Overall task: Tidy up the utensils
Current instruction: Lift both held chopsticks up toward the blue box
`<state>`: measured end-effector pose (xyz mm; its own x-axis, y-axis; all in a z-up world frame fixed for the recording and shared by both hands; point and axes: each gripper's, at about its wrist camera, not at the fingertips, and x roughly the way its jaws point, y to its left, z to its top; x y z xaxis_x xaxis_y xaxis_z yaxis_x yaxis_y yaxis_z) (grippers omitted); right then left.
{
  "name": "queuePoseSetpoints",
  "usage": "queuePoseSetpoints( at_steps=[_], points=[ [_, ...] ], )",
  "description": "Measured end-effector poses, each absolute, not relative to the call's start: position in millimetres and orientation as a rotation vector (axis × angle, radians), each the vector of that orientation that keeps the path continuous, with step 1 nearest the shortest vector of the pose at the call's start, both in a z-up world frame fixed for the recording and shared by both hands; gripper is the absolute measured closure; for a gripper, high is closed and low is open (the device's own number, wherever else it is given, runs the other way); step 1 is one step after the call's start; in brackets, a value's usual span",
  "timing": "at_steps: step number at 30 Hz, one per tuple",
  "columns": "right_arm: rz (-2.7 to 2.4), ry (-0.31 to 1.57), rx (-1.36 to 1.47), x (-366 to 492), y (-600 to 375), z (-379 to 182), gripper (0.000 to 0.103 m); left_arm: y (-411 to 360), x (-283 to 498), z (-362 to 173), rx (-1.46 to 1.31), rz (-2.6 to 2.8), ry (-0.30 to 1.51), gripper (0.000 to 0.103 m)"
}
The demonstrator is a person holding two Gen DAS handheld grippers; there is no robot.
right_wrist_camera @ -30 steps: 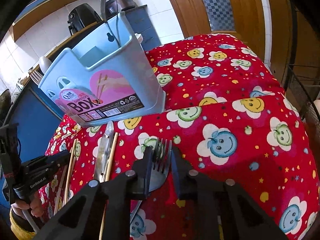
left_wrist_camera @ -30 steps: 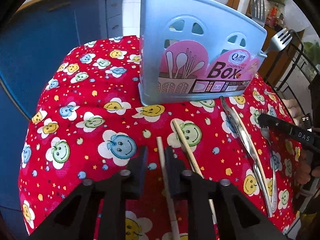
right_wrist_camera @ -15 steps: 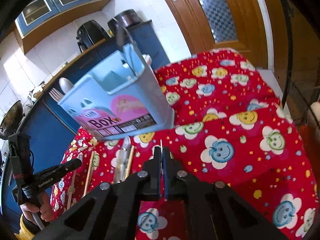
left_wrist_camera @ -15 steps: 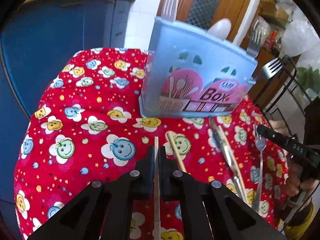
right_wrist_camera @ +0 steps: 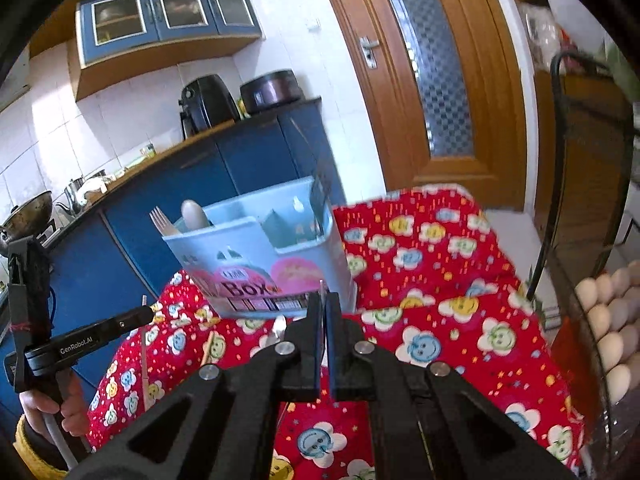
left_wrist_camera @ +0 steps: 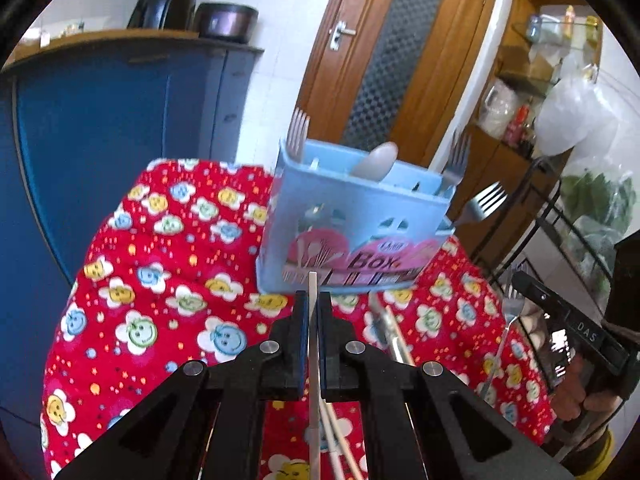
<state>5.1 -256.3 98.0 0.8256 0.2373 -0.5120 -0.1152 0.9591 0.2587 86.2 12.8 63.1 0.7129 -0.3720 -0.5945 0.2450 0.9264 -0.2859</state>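
We find a kitchen with blue cabinets, a wooden door with patterned glass, and a table under a red cloth printed with smiling flowers.

On that cloth, towards its far side, stands the light blue utensil box, upright. Its front label reads "Box" in large letters; the smaller print above it is too blurred for us to read. Inside we see one fork at the left end, a pale spoon near the middle, and two more forks at the right end, one of them leaning outward over the rim. In the right wrist view the compartment at the box's right end appears to hold nothing but a dark, blurred stem.

The left gripper points down towards the box, its jaws pressed together on a pale chopstick, which runs along the gap and pokes out past the tips. A second chopstick and a knife lie on the cloth just to its right.

The right gripper likewise points down at the box, jaws closed on a thin metal edge that shows just above the tips; seen from the left wrist camera, it holds a fork by the handle, tines up.

Each gripper is carried in a hand. The left one's side reads "GenRobot.AI", the right one's "DAS".
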Motion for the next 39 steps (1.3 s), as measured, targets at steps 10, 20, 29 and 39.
queuePoseSetpoints(
  at_steps=[10, 20, 29, 39],
  points=[
    [0.162, 0.470, 0.145, 0.1, -245.3, 135.2, 0.100, 13.1, 81.2, 99.8, -0.205, -0.349, 0.578, 0.100],
    [0.144, 0.426, 0.096, 11.3, -240.2, 159.1, 0.100, 14.8, 83.0, 148.0, -0.192, -0.346, 0.459, 0.100],
    [0.139, 0.420, 0.077, 20.0, -236.4, 169.2, 0.100, 5.0, 95.5, 200.6, -0.136, -0.319, 0.337, 0.100],
    [0.106, 0.402, 0.041, 37.9, -236.6, 184.8, 0.100, -2.2, 120.8, 233.7, -0.119, -0.273, 0.261, 0.100]
  ],
)
